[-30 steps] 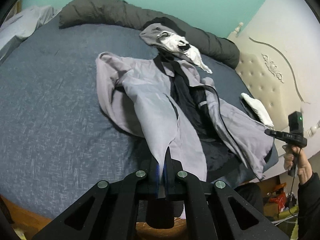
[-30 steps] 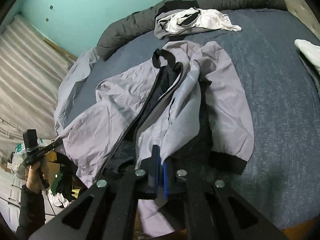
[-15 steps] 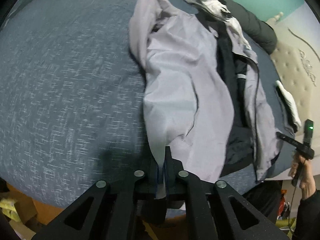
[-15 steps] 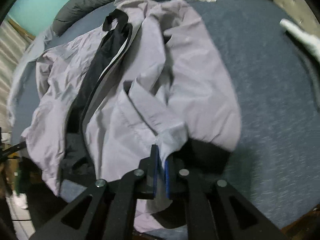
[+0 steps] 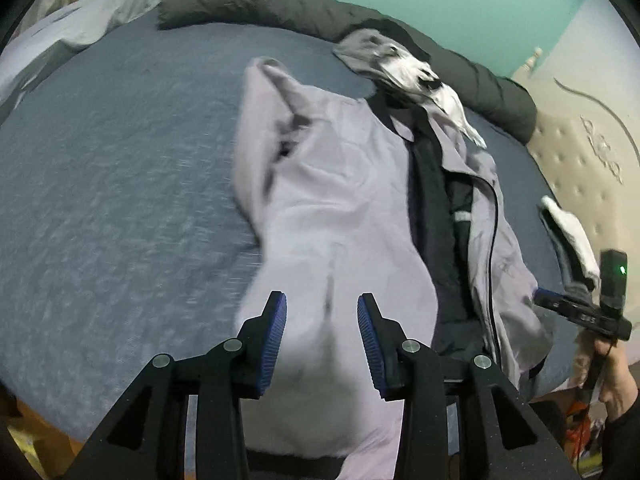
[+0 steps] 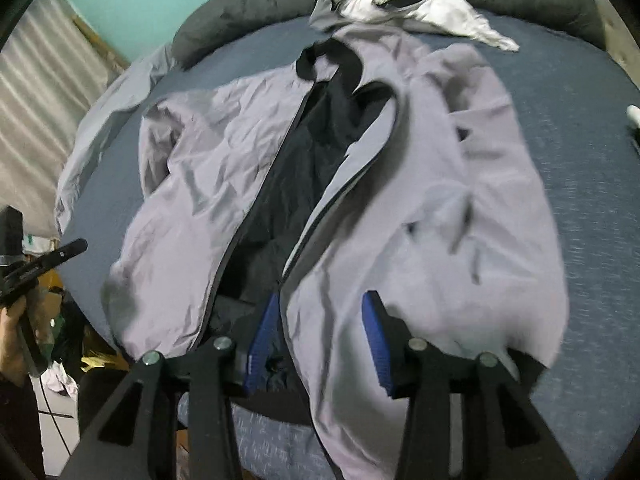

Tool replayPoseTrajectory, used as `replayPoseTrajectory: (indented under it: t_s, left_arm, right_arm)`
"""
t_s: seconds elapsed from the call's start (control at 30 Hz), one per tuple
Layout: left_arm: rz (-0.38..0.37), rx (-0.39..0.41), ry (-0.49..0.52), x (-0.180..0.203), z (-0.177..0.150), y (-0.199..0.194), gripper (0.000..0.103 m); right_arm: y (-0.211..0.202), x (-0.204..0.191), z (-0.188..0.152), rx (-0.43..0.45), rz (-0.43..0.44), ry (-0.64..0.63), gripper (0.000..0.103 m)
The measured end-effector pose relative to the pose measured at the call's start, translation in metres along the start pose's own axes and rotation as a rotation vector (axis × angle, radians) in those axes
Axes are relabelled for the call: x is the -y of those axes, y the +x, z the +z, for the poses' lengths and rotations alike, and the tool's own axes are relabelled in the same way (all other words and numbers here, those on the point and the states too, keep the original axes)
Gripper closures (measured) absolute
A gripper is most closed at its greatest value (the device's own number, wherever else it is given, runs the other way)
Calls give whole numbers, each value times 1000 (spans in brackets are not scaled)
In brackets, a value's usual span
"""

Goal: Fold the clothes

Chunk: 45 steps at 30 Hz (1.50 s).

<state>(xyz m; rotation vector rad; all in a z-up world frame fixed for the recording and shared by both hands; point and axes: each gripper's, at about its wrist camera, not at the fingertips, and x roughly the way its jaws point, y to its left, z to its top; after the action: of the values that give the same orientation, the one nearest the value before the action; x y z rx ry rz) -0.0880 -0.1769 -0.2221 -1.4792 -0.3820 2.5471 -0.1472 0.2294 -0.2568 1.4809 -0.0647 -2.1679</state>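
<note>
**Both grippers opening above a pale grey jacket on the bed**

The left gripper, black-framed with blue ribbed pads, is opening; its fingers stand clearly apart; light fabric of the pale lilac-grey zip-front jacket with dark lining lies below and between them, blurred, and neither pad presses on it. Ahead of this gripper the jacket stretches away across the blue-grey speckled bedspread; one sleeve is folded in over the front panel; the open zip and dark lining run just right of the fingers. Beyond the jacket's collar, a crumpled grey-and-white garment lies against the long dark grey rolled duvet at the bed's far edge. To the far right, a small white folded cloth rests near the bed's edge, before the cream tufted headboard.

The right gripper, of the same build, is likewise opening; its fingers are spread, the left one beside the zip edge, the right one over the folded sleeve; fabric sits between them, touching neither pad so far as can be told. In the left wrist view this gripper appears at the far right, held in the person's hand; in the right wrist view the other hand grips the left tool at the far left, off the bed's edge.
</note>
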Motion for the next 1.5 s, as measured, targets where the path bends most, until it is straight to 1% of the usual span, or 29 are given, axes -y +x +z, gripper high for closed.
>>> replayPoseTrajectory:
  t_s: [0.07, 0.17, 0.37, 0.4, 0.47, 0.5, 0.6, 0.7, 0.77, 0.87, 0.93, 1.0, 1.07, 1.13, 1.17, 1.23, 1.27, 1.3, 1.33, 1.4, 1.5]
  left_arm:
    - [-9, -3, 18, 10, 3, 15, 63]
    - [-31, 15, 25, 19, 9, 36, 63]
    - [-48, 61, 22, 26, 10, 51, 63]
    - [-52, 68, 13, 25, 11, 55, 63]
    - [-64, 84, -9, 23, 12, 62, 63]
    - [-74, 97, -21, 22, 11, 66, 63]
    - [-72, 122, -41, 18, 10, 75, 63]
    - [-96, 141, -39, 15, 7, 82, 63]
    - [-109, 145, -36, 14, 4, 86, 63]
    - [-137, 156, -32, 15, 2, 88, 63]
    - [-139, 169, -14, 17, 1, 87, 63]
    - [-161, 172, -19, 16, 1, 87, 63]
    - [-170, 173, -25, 13, 1, 88, 63]
    - [-166, 171, -33, 10, 1, 91, 63]
    - [-166, 170, -34, 8, 1, 93, 63]
    - [-164, 165, -34, 7, 2, 95, 63]
    - [-165, 167, -33, 6, 2, 95, 63]
    - [-164, 170, -30, 6, 3, 94, 63]
    - [-163, 174, -28, 5, 4, 94, 63]
    - [-156, 182, -25, 5, 5, 93, 63]
    - [-152, 184, -26, 4, 5, 92, 63]
  right_arm:
    - [16, -3, 5, -16, 9, 15, 58]
    - [35, -4, 15, -30, 0, 37, 58]
    - [69, -5, 34, -55, 18, 49, 59]
    - [74, -5, 36, -61, 15, 47, 69]
    - [84, -4, 39, -74, 8, 42, 84]
    - [90, -3, 39, -78, 3, 38, 89]
    - [99, -2, 41, -71, -4, 27, 96]
    - [100, -5, 52, -41, 14, 18, 99]
    - [98, -8, 65, -14, 30, 16, 99]
    - [97, -10, 92, 10, 37, 27, 100]
    - [99, -10, 113, 22, 16, 39, 100]
    - [104, -7, 131, 35, 0, 61, 100]
    - [116, -7, 143, 18, -51, 57, 100]
    - [135, -5, 146, -42, -126, 45, 100]
    - [142, -4, 145, -63, -150, 49, 99]
    - [143, -2, 141, -57, -170, 62, 97]
    - [138, -3, 139, -39, -171, 61, 95]
    - [130, -6, 136, -14, -179, 44, 88]
    - [120, -9, 133, 13, -188, 30, 85]
    - [95, -15, 128, 74, -212, 14, 68]
    - [63, -20, 125, 155, -183, 32, 67]
